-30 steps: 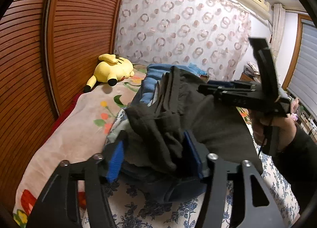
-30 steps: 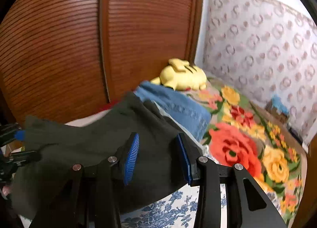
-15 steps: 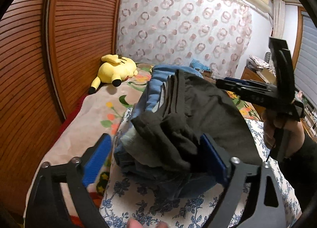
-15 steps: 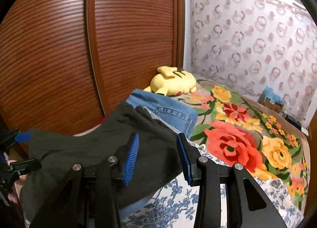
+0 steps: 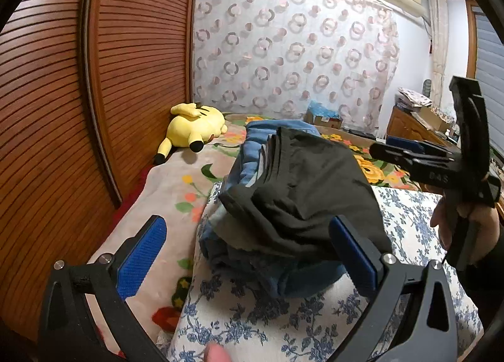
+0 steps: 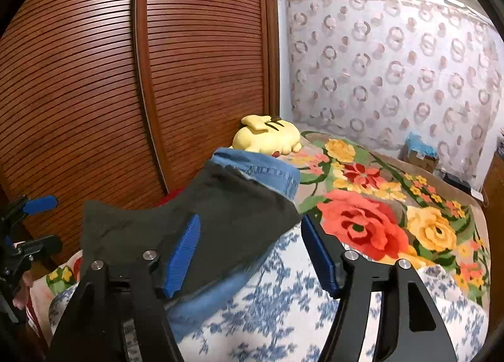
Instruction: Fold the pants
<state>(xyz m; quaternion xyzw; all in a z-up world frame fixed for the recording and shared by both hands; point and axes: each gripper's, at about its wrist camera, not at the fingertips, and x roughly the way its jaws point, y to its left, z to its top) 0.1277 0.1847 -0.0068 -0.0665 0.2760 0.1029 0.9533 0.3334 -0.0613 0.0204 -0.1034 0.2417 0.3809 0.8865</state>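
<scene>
The dark pants (image 5: 315, 192) lie folded on top of a stack with blue jeans (image 5: 261, 138) beneath, in the middle of the left-wrist frame, on a blue-flowered sheet (image 5: 252, 314) over the bed's rose blanket (image 6: 371, 223); the left gripper (image 5: 249, 251), at the bottom of that frame, has just been opening and its jaws stand wide, one pad out over the blanket at lower left, the other just beside the pile's near right corner, with the near end of the stack between them and no pad pressing on it; the right gripper (image 6: 252, 255) has also just been opening, its jaws moderately wide, the left pad lying against or just over the pants' near edge, though I cannot tell for sure whether it touches; nothing is clamped. The pile's long axis runs away from the left jaws toward the yellow plush (image 5: 195, 125) in the upper middle; seen from the right wrist it lies to the left of centre. The left gripper looks nearer and squarer to the stack's end, so any squaring-up would likely fall to it; the fold itself seems done.
</scene>
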